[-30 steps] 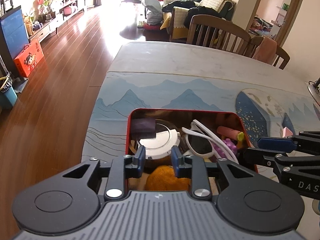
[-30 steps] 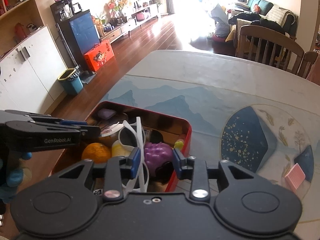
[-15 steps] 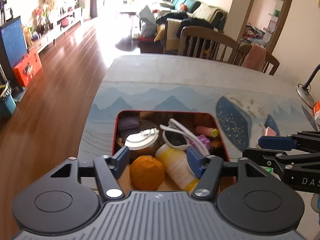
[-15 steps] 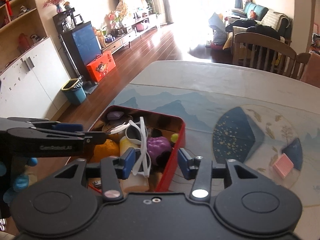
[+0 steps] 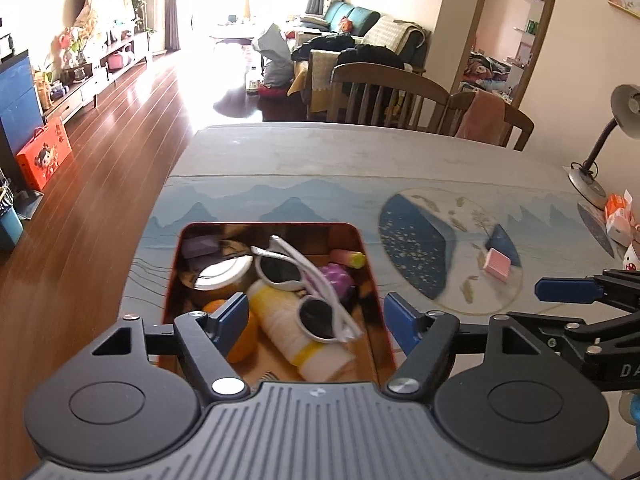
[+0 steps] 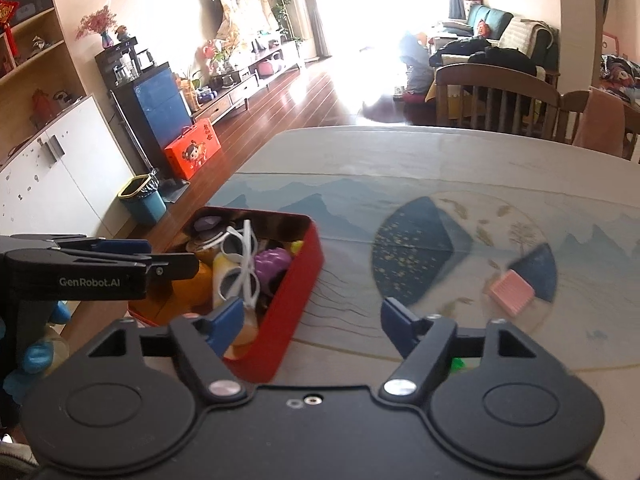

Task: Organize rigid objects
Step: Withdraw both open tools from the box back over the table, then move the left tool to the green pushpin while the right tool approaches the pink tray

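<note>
Hovering over the red tin [image 5: 370,280] at the counter [image 5: 320,168] edge, left tongs [image 5: 314,318] just spread wide, nothing gripped. Right tongs [image 6: 312,320] likewise just opened, empty, straddling the tin's rounded metal corner. Inside: glossy white sunglasses [image 5: 308,280] draped across a smooth white-and-yellow bottle [image 5: 288,332], beside an orange [image 5: 240,344] and knobbly purple grapes [image 6: 272,262]. Seen ribbed only from the right wrist: pink block [image 6: 512,292] lying apart on the printed cloth.

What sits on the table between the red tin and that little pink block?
Nothing; both wrist views show only bare printed tablecloth, with its dark blue fan shape, between the red tin and the pink block.
</note>
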